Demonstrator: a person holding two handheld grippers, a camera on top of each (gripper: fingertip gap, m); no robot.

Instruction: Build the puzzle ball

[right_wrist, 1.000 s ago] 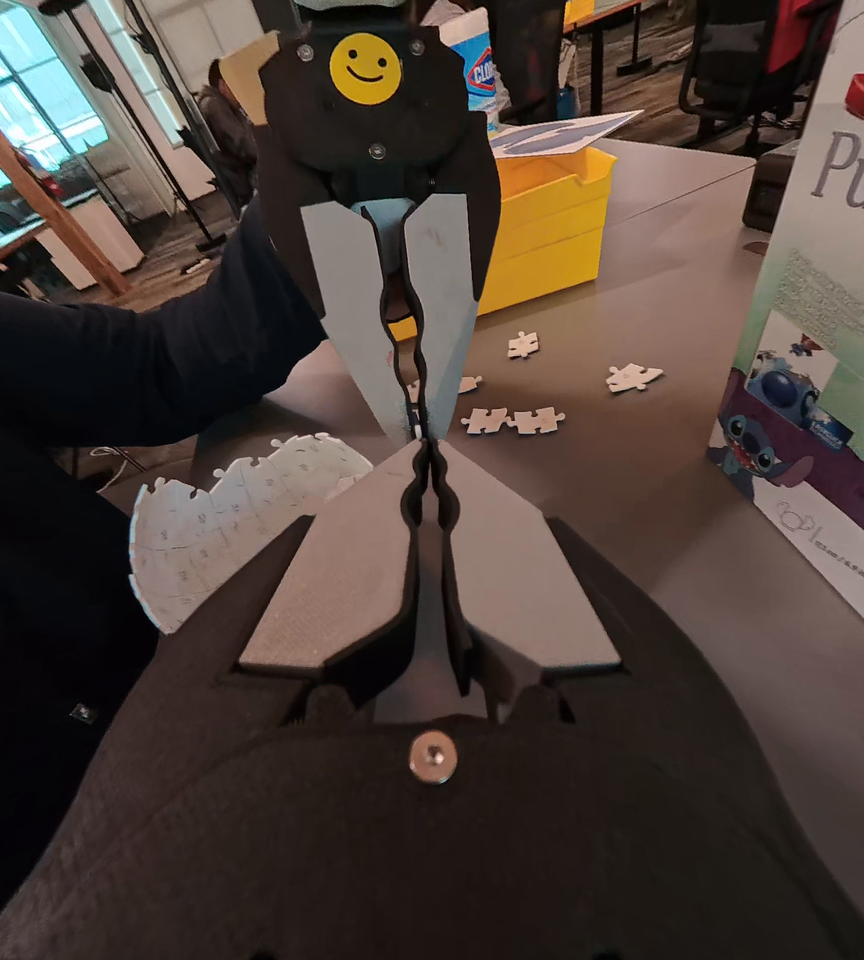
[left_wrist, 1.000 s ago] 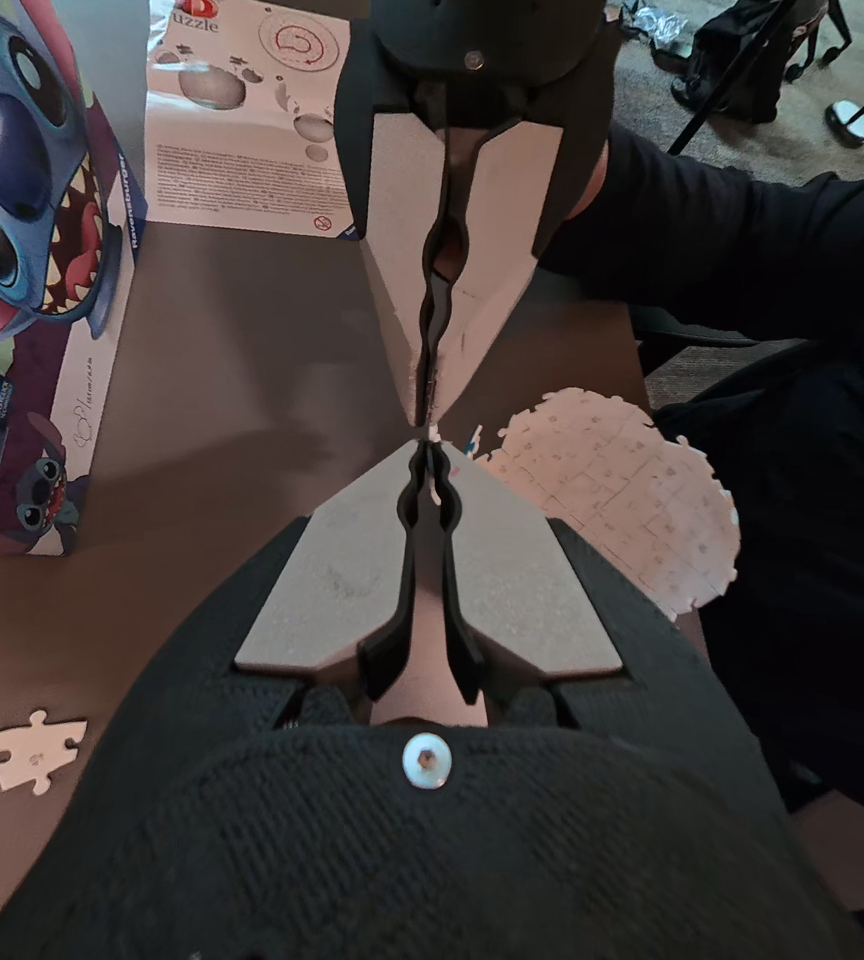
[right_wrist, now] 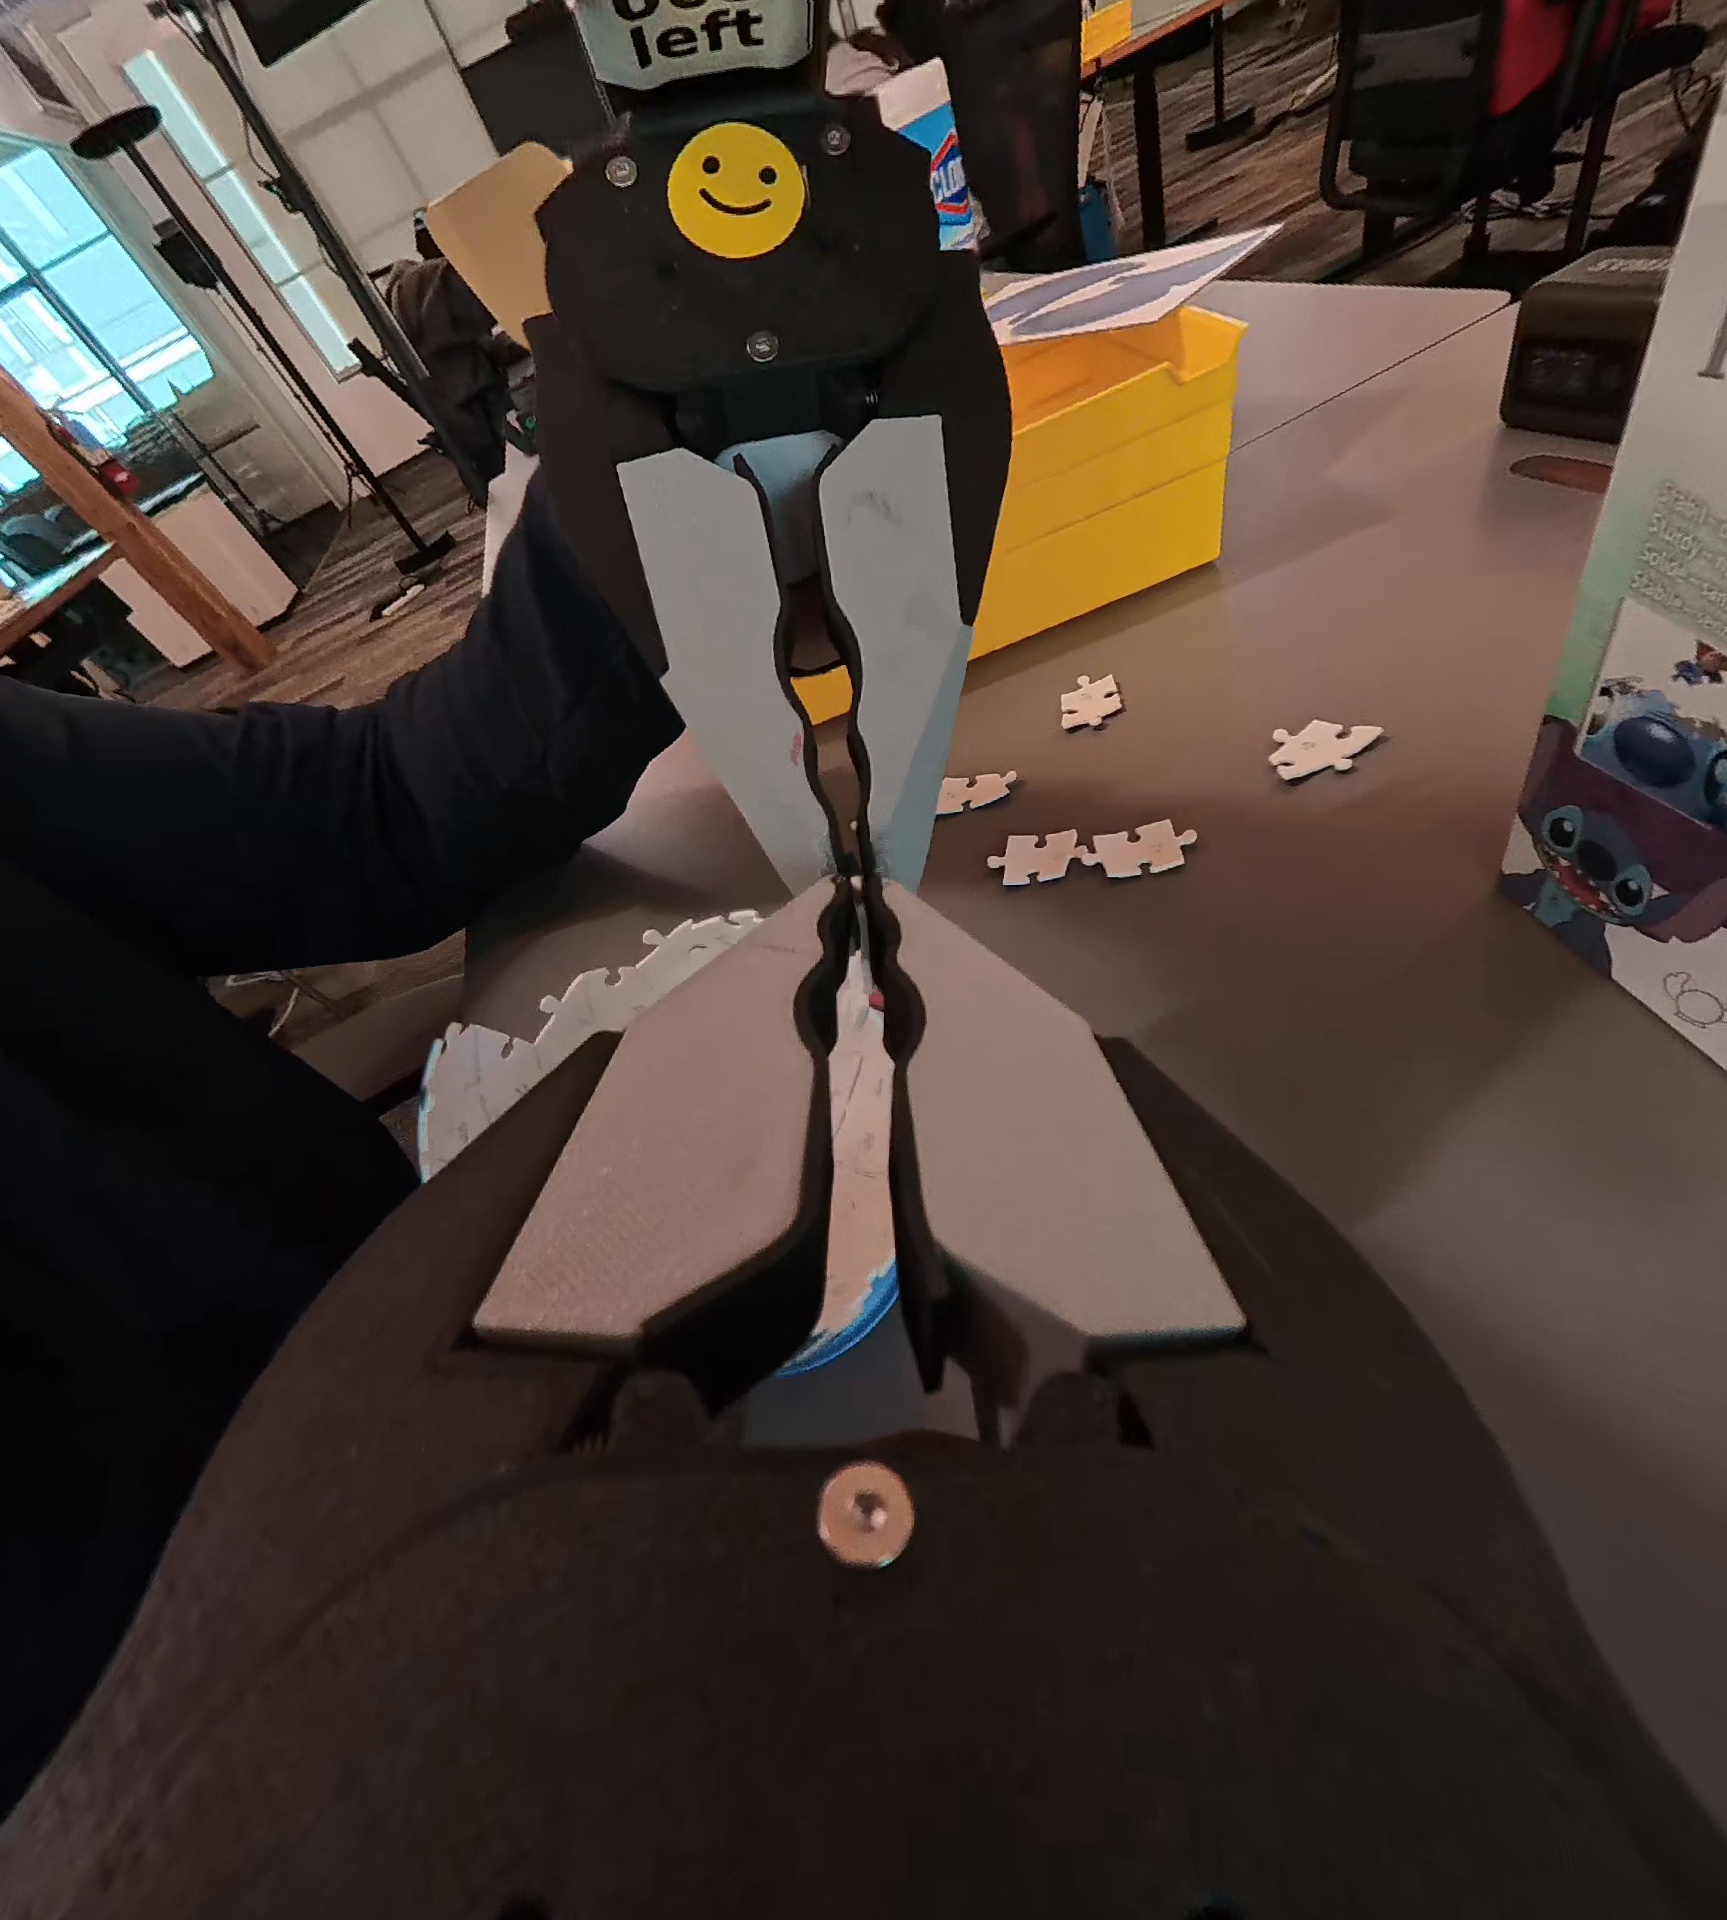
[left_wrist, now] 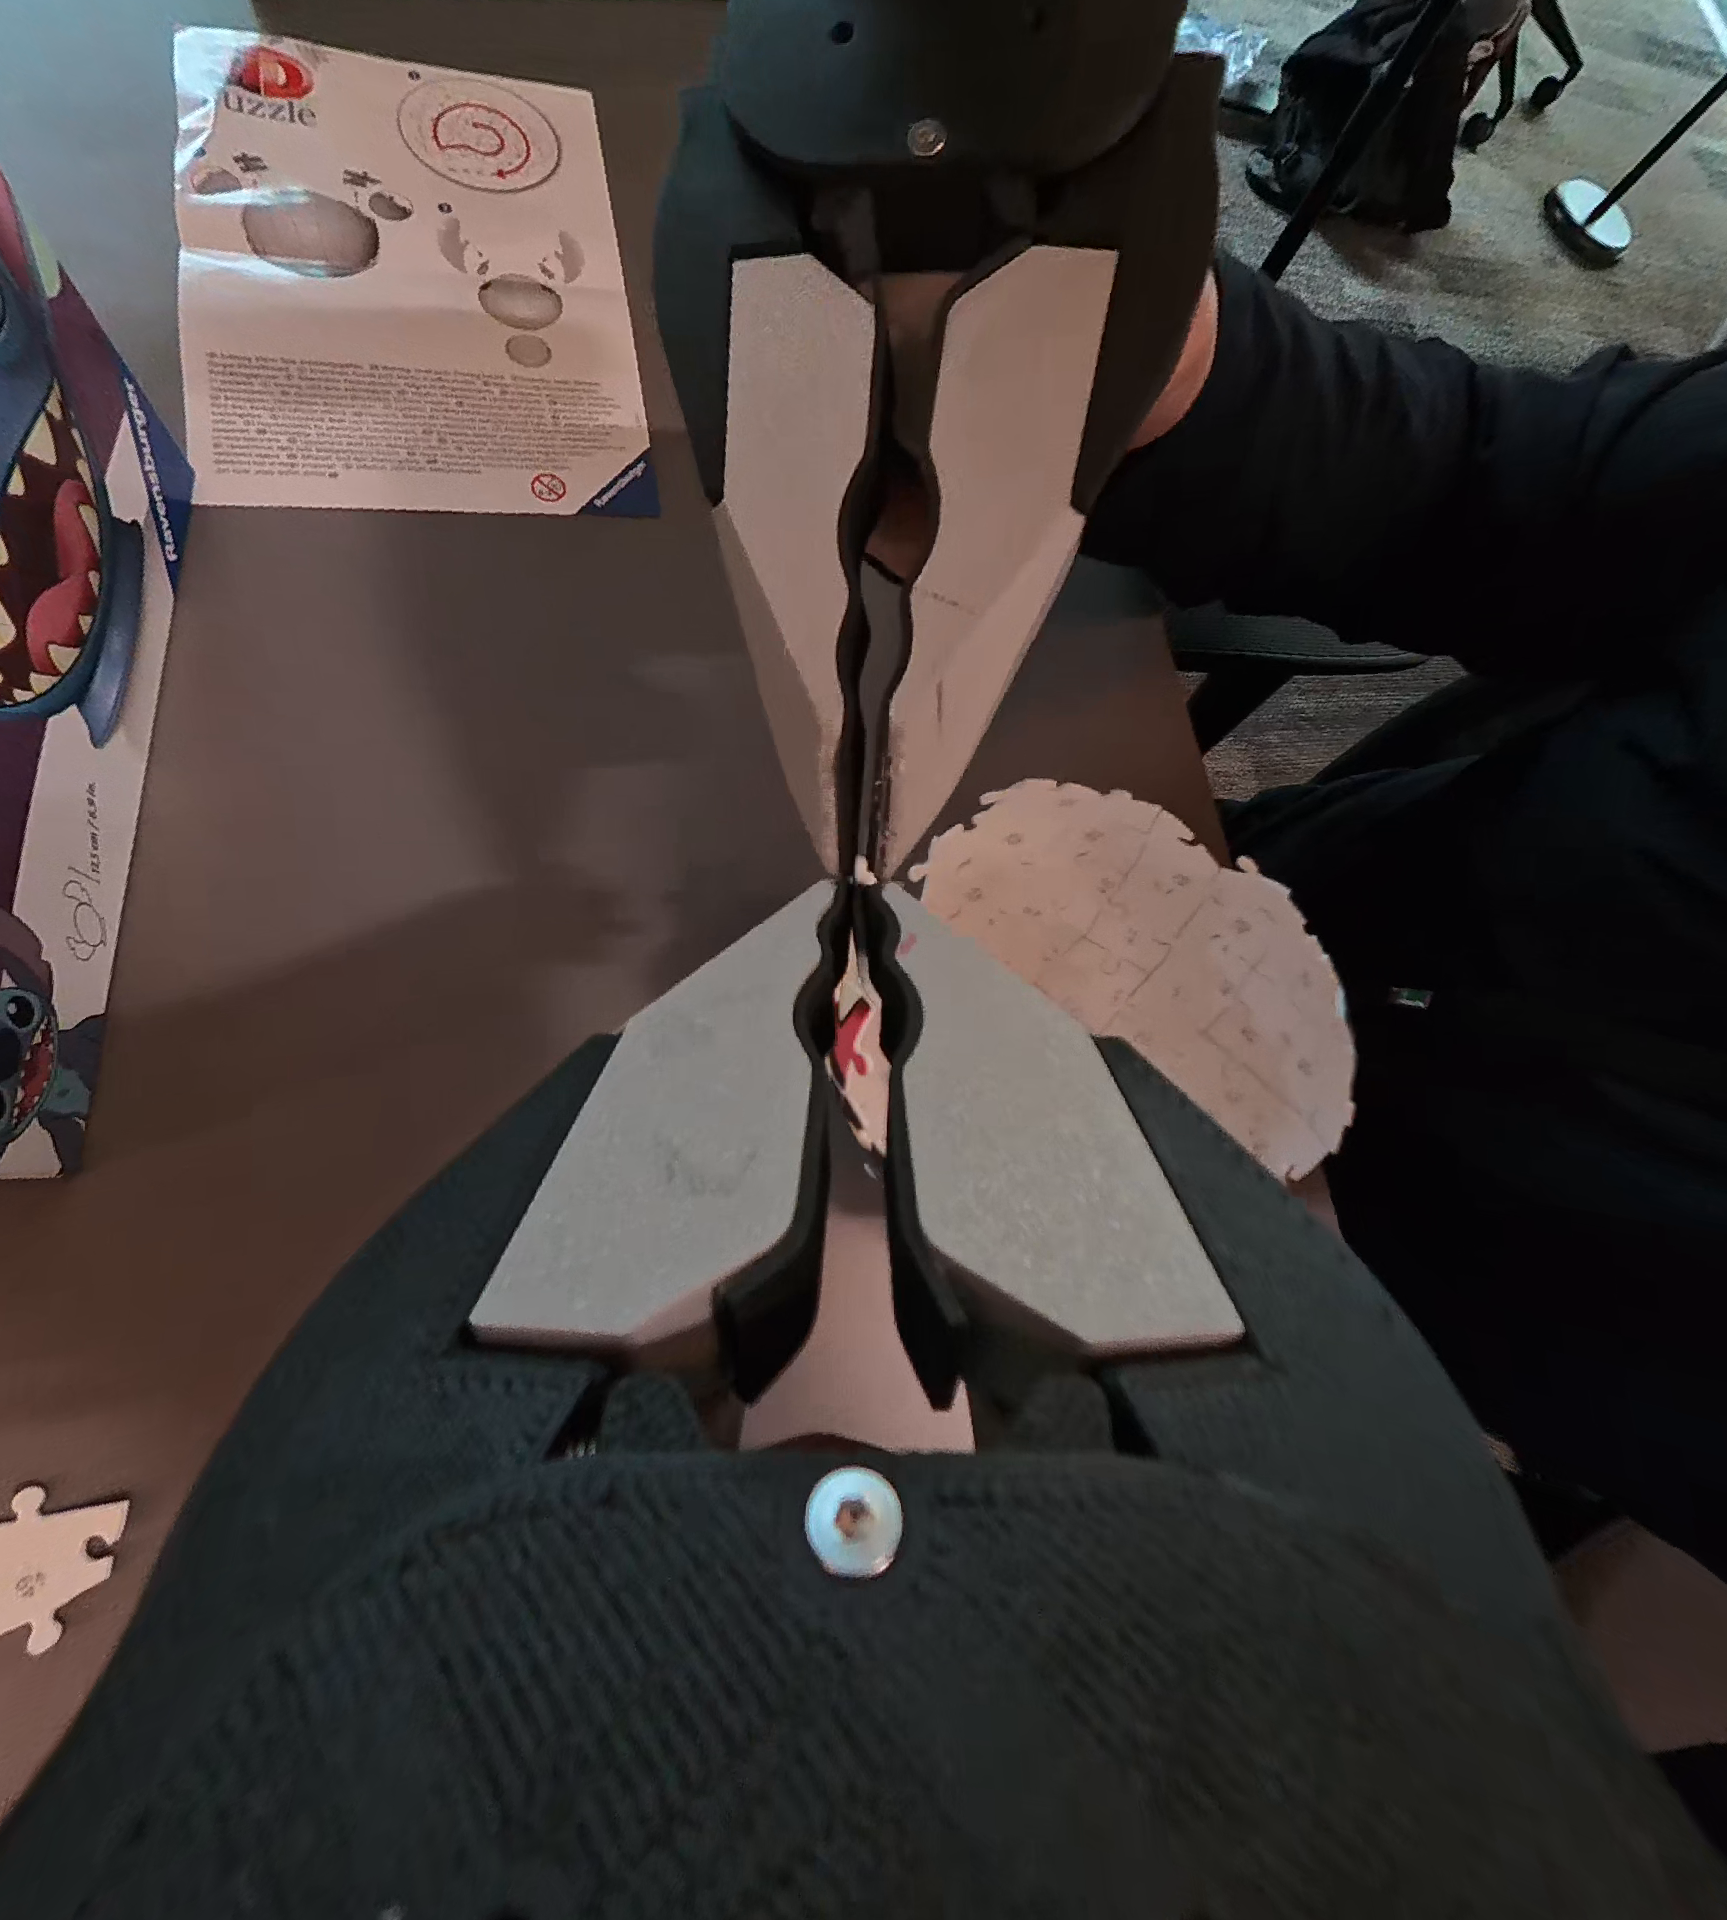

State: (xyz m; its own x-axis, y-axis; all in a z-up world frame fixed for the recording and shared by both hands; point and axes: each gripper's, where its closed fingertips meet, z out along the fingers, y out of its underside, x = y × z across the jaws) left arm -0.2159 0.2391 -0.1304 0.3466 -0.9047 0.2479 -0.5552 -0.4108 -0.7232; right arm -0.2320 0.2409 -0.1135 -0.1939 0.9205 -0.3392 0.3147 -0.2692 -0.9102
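My left gripper [left_wrist: 857,894] and my right gripper [right_wrist: 854,896] are both shut and meet tip to tip above the brown table [left_wrist: 443,727]. A white puzzle piece with red marks [left_wrist: 854,1039] shows edge-on between the left fingers. A small white bit [left_wrist: 864,868] sticks out where the tips meet. The right gripper also shows in the left wrist view [left_wrist: 864,847], and the left one in the right wrist view [right_wrist: 854,868]. The half-built puzzle ball, a white bowl-shaped shell [left_wrist: 1150,966], lies beside and partly under the grippers [right_wrist: 568,1029].
The puzzle box [left_wrist: 28,644] stands at the table's side [right_wrist: 1690,748], with an instruction sheet [left_wrist: 412,291] behind it. Loose white pieces lie on the table [left_wrist: 17,1569] [right_wrist: 1098,852] [right_wrist: 1321,748]. Yellow trays [right_wrist: 1119,478] stand farther back. A person's dark sleeves [left_wrist: 1461,499] flank the shell. Left and right tips are no more than a few centimetres apart.
Both grippers stay shut and tip to tip. The right gripper now sits more over the shell, and more of the red-marked piece shows between the left fingers.
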